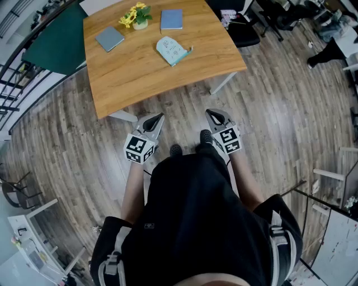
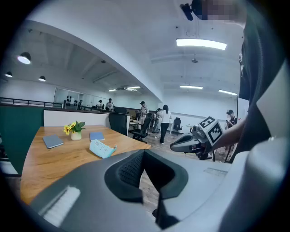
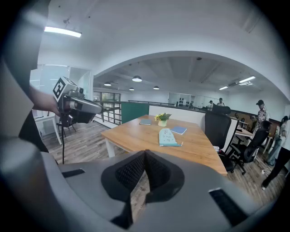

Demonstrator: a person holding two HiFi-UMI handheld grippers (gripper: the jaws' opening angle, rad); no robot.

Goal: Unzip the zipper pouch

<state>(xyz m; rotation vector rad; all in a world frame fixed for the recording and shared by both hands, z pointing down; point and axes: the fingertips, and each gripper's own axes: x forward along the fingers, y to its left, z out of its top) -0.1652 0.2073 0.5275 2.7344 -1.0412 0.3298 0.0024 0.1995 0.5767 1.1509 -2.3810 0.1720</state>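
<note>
A pale teal zipper pouch lies flat near the middle of the wooden table, far from both grippers; it also shows as the pouch and the pouch in the gripper views. My left gripper is held above the floor short of the table's near edge, jaws shut with nothing between them. My right gripper hangs level with it to the right, also shut and empty. In the left gripper view the right gripper shows at the right.
On the table stand a small pot of yellow flowers, a blue notebook and a grey notebook. Black office chairs stand at the far right of the table. Several people stand in the background.
</note>
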